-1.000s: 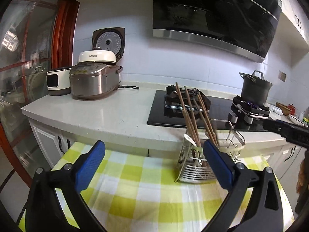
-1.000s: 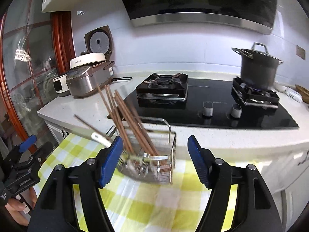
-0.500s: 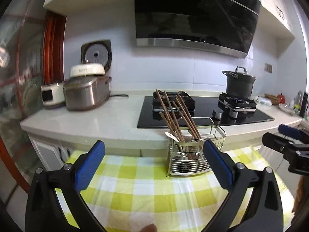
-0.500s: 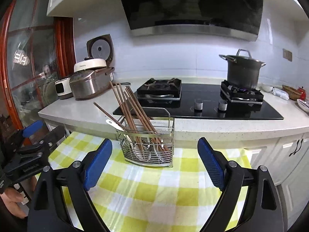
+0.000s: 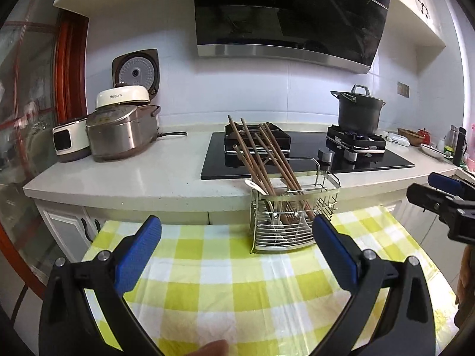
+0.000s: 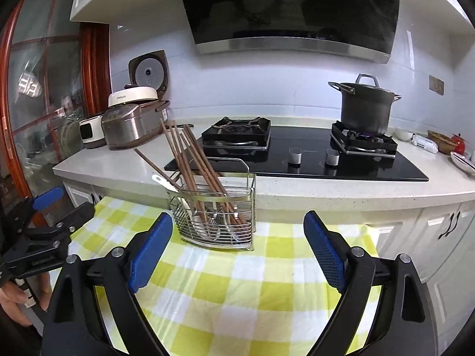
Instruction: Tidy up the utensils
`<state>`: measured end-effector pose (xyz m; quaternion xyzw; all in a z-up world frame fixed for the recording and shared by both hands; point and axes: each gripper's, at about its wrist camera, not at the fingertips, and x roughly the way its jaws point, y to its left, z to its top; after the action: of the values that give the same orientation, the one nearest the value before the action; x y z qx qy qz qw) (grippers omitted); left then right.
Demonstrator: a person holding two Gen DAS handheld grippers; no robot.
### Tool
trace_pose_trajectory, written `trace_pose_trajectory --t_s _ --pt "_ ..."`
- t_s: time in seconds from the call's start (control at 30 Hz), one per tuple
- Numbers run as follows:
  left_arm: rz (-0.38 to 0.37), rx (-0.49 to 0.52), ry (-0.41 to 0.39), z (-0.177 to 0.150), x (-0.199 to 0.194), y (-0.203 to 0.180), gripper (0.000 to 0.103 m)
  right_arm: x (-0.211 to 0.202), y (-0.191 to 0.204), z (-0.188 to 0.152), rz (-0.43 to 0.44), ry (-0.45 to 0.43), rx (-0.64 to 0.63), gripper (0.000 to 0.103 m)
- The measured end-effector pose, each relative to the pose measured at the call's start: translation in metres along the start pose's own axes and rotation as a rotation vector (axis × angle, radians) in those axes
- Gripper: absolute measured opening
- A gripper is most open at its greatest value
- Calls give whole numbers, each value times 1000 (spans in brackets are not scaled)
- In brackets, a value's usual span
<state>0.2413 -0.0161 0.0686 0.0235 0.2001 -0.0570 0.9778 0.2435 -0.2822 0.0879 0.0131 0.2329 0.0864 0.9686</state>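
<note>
Hovering with blue pads spread wide and gripping nothing, the left gripper is hanging above the yellow checked tablecloth. The right gripper is doing likewise, pads wide apart, nothing between them. Just ahead of both, the wire rack is standing upright on the cloth near its far edge, holding brown chopsticks leaning left and a white spoon poking out its left side. Behind it, the white counter is carrying a black cooktop, a dark pot and a rice cooker.
</note>
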Motion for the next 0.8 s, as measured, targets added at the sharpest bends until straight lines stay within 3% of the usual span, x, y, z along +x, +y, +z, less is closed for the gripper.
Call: trace_pose_trajectory --t_s 0.43,0.8 --pt "-23 -14 1 7 -4 3 98 6 -1 0 -29 1 -12 84" --pt "1 -18 9 6 -2 5 98 6 3 -2 -77 -8 -26 84"
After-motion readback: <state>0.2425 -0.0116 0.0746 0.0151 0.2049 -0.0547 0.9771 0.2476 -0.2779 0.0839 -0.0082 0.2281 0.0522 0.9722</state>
